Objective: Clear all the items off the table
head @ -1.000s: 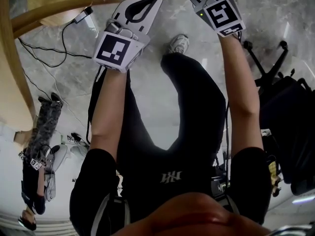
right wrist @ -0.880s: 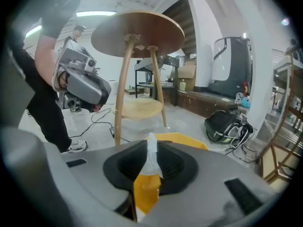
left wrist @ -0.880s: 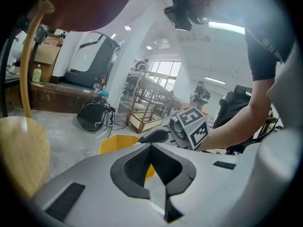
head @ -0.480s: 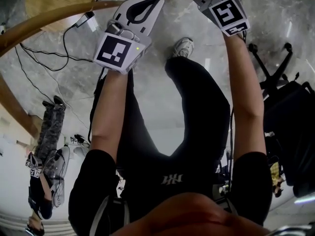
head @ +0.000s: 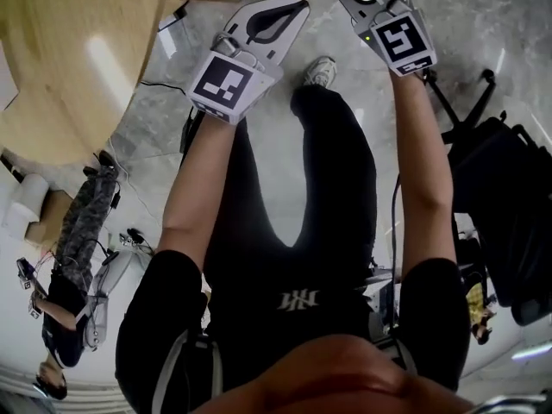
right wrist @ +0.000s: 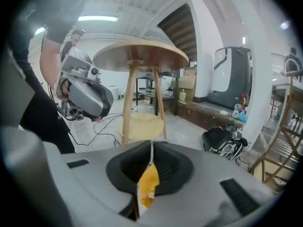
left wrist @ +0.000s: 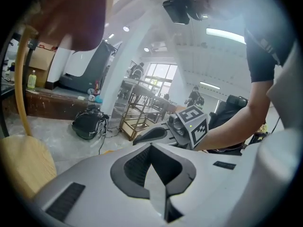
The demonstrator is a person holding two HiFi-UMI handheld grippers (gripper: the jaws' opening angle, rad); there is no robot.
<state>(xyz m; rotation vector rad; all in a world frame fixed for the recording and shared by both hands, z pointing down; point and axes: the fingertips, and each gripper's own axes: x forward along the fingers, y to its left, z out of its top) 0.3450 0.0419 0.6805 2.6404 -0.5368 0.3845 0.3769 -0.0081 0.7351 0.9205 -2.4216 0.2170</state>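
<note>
right gripper (right wrist: 150,150) jaws have just been closing and pinch a thin, flat yellow packet (right wrist: 147,186) by its edge, well apart from the round pale-wood table (right wrist: 142,55); left gripper (left wrist: 152,150) is fully closed on nothing. risk: the glossy film has little caught in the ribbed black pads (right wrist: 173,169), so it could slide out onto the stone floor (head: 517,24).

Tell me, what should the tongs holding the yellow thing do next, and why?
Probably carry it away from the wooden table without loosening. The right tongs have just been closing and now pinch the thin yellow thing, off the table; the left tongs are shut and empty. No bin shows, so the drop spot is unclear.
</note>
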